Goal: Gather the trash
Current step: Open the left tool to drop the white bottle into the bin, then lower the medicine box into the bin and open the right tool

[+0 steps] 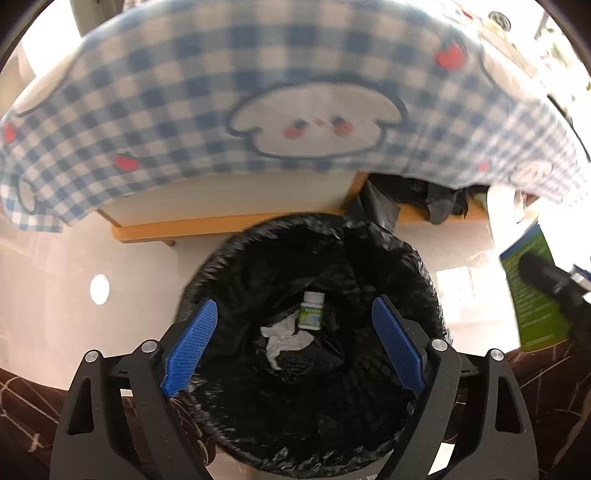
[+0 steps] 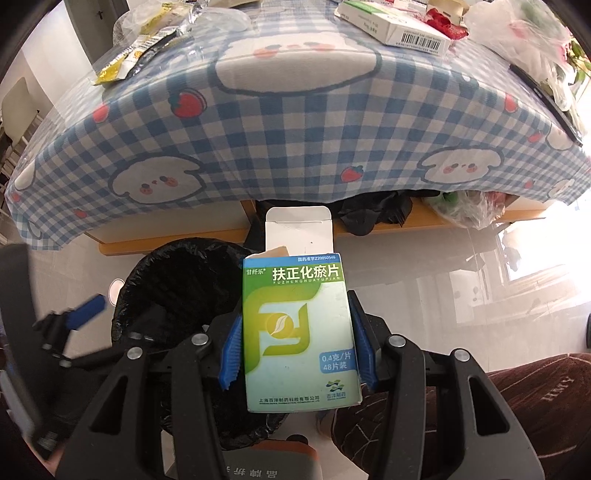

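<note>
Desk: your checked blue-and-white tablecloth [image 2: 295,122] hangs over the desk's near edge; at the far edge lie more candidates for collecting, yellow wrappers [image 2: 136,55] towards the far left corner and a white barcode box [image 2: 402,26] towards the far right
Bin: the black-lined trash bin [image 1: 314,362] stands on the pale floor just in front of the desk's near edge, low enough that you can drop things in from above
Right claw: your right gripper [image 2: 295,347] pinches the green-and-white medicine box [image 2: 299,332] by its two long sides, blue pads [image 2: 231,354] pressed flat against the card, so the box stays upright with its opened flap pointing at the desk
Box against bin: the box hangs just right of the bin's mouth and partly hides the rim; judging from the right wrist view, you need to carry it leftward before letting go, or it may land on the floor
Left claw: your left gripper [image 1: 293,343] is spread wide and holds nothing, poised directly above the bin's opening, which reads as a drop just made, though that is a judgement
Bin contents: a small white bottle [image 1: 312,310] and crumpled white paper [image 1: 286,339] lie touching at the bottom, framed between the spread blue pads
</note>
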{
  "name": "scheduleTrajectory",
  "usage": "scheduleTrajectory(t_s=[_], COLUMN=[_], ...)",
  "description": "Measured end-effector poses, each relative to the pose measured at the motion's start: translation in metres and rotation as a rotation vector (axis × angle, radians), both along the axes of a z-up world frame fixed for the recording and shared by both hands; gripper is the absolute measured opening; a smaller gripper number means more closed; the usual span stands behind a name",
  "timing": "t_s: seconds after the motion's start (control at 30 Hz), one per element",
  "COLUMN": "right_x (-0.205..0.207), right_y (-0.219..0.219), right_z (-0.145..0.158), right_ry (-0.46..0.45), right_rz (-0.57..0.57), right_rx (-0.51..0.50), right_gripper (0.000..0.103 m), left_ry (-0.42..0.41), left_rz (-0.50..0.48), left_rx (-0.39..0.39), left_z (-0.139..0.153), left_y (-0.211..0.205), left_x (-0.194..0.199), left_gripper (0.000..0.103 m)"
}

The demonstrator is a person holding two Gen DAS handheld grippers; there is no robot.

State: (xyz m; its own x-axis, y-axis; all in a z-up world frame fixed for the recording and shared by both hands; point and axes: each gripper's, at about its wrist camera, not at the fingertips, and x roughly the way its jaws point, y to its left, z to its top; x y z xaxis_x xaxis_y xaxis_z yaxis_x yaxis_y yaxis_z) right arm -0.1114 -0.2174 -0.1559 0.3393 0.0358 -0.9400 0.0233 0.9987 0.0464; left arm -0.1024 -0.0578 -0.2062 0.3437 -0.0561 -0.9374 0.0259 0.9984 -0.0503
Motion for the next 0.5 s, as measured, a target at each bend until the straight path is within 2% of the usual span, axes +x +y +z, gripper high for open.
scheduleTrajectory(t_s=[0.03, 0.1, 0.13, 0.2, 0.5], right_x=[0.000, -0.001, -0.001, -0.003, -0.010], right_y=[0.001, 0.005, 0.006, 0.011, 0.040], right_z=[-0.002, -0.004, -0.006, -0.008, -0.019], right_ry=[0.005, 0.011, 0.012, 0.017, 0.039], right_rz=[0.002, 0.004, 0.007, 0.013, 0.060], right_rx=[0.004, 0.003, 0.002, 0.007, 0.005], right_gripper=[0.047, 0.047, 0.047, 0.047, 0.047], left_ry=[-0.008, -0.043, -0.060, -0.071, -0.044], left_rz=[0.013, 0.029, 0.033, 0.040, 0.080], left_rx=[0.006, 0.043, 0.045, 0.026, -0.020], left_z=[0.005, 0.016, 0.022, 0.032, 0.043], left_y=[0.006, 0.014, 0.018, 0.026, 0.055], left_x=[0.000, -0.003, -0.004, -0.006, -0.012], left_gripper=[0.093, 0.094, 0.097, 0.097, 0.097])
